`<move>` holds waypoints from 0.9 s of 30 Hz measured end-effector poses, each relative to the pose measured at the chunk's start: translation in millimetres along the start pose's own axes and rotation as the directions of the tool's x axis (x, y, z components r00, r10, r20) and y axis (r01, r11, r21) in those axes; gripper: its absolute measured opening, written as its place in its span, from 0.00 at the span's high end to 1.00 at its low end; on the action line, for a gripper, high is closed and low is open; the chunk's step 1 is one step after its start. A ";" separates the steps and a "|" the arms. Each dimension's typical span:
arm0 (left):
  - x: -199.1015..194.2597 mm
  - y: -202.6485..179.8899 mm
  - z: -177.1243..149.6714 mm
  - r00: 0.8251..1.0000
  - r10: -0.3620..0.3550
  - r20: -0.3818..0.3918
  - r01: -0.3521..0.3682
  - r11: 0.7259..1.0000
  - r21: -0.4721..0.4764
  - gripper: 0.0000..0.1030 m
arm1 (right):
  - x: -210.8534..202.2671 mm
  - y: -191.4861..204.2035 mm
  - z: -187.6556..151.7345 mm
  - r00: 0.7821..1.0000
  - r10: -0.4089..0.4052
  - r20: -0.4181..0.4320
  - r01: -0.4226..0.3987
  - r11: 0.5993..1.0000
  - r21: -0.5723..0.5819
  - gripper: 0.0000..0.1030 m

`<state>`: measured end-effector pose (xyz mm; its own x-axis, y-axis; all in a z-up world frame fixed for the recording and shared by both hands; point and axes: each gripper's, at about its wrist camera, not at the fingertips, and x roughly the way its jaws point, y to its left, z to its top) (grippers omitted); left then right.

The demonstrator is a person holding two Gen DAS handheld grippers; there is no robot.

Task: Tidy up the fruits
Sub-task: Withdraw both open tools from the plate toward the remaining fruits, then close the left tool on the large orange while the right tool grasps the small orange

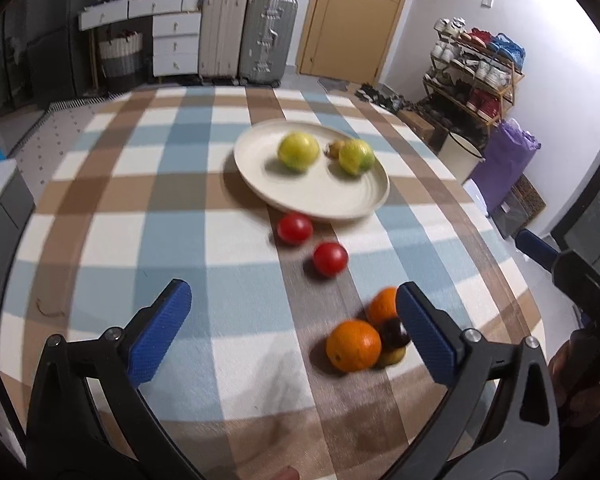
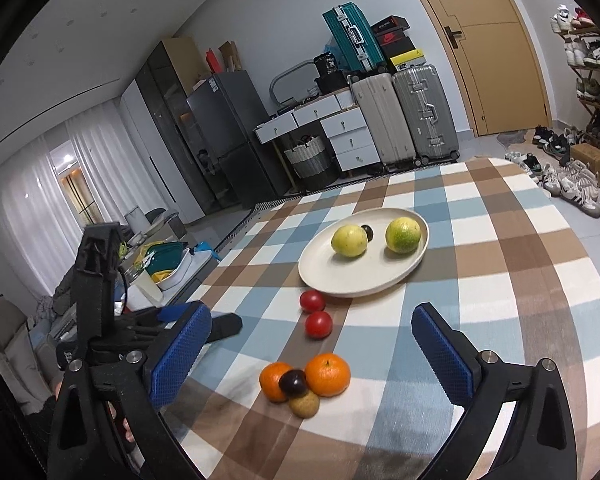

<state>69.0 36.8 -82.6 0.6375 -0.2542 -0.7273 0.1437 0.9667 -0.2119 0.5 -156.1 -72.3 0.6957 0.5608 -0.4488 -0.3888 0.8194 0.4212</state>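
While both tools hang spread and empty above the checked bench (image 1: 140, 248), the left wrist view shows the left gripper (image 1: 294, 322) with its blue fingers (image 1: 160, 330) wide apart, nothing between the pads. Just inside the right-hand finger lie two oranges (image 1: 354, 345), a dark plum-like fruit (image 1: 394, 332) wedged between them and a small yellowish fruit, mostly hidden, touching them. Ahead of the fingertips sit two red tomatoes (image 1: 330, 259), and beyond those a cream plate (image 1: 340, 200) carrying two yellow-green citrus fruits (image 1: 298, 151).

From the right wrist view, the right gripper (image 2: 312, 334) is likewise spread and holds nothing. The orange cluster (image 2: 327, 374) rests between its fingers, slightly nearer than the tips; the nearer tomato (image 2: 318, 324) sits about level with the tips, and the plate (image 2: 360, 280) farther ahead. The other tool appears beside the left-hand finger.

Judging by the layout, loose fruit is bound for the plate. A clean pick probably means straddling one orange only, lowering until the pads bracket its widest part, and closing gently so touching neighbours do not roll away.
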 end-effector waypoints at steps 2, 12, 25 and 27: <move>5.4 0.1 -5.9 1.000 -0.009 -0.019 0.008 1.000 -0.005 0.01 | -1.1 -0.3 -4.8 1.000 -0.002 -0.006 0.002 1.000 0.007 0.01; 33.9 1.7 -29.2 0.989 -0.095 -0.114 0.093 0.995 -0.020 0.01 | -8.2 -1.5 -16.8 0.999 -0.019 -0.032 0.019 1.000 -0.009 0.01; 55.0 9.9 -34.2 0.964 -0.217 -0.154 0.207 0.975 -0.077 0.26 | -8.3 -6.2 -19.7 0.999 -0.012 -0.044 0.013 1.000 0.015 0.01; 56.8 9.5 -32.9 0.958 -0.243 -0.150 0.234 0.970 -0.072 0.31 | -7.4 -6.5 -20.0 0.999 -0.011 -0.046 0.012 1.000 0.013 0.01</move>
<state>81.7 30.6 -147.4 0.4625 -0.4827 -0.7437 0.2337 0.8755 -0.4230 -14.2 -163.2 -87.5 0.6716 0.5565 -0.4892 -0.3725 0.8243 0.4263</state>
